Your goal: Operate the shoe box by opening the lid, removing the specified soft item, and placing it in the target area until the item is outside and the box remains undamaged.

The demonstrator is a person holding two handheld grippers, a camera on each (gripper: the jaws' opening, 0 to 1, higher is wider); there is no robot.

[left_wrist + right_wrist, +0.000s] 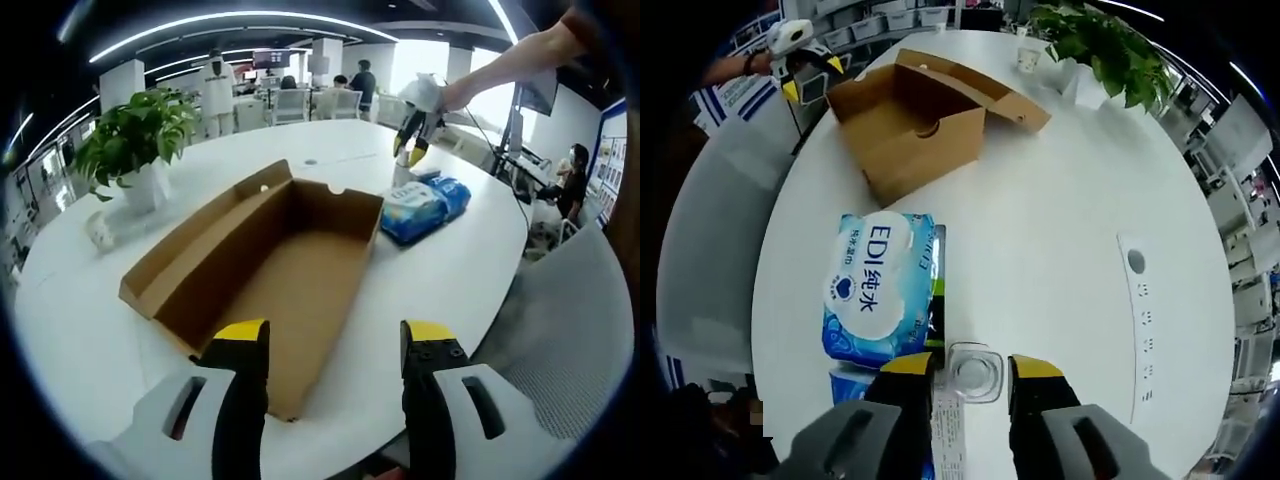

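Colours on the table
Shoe box [262, 262] plain brown card; soft pack [878, 285] blue-and-white (blue lettering); table [1060, 240] white; plant [135, 130] green; jaw tips yellow.

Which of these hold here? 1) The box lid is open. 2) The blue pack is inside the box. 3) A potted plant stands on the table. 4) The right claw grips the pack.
1) True: the box stands with its lid folded back.
2) False: the blue pack lies on the table beside the box.
3) True: the potted plant is there.
4) False: the right claw is open, holding nothing.
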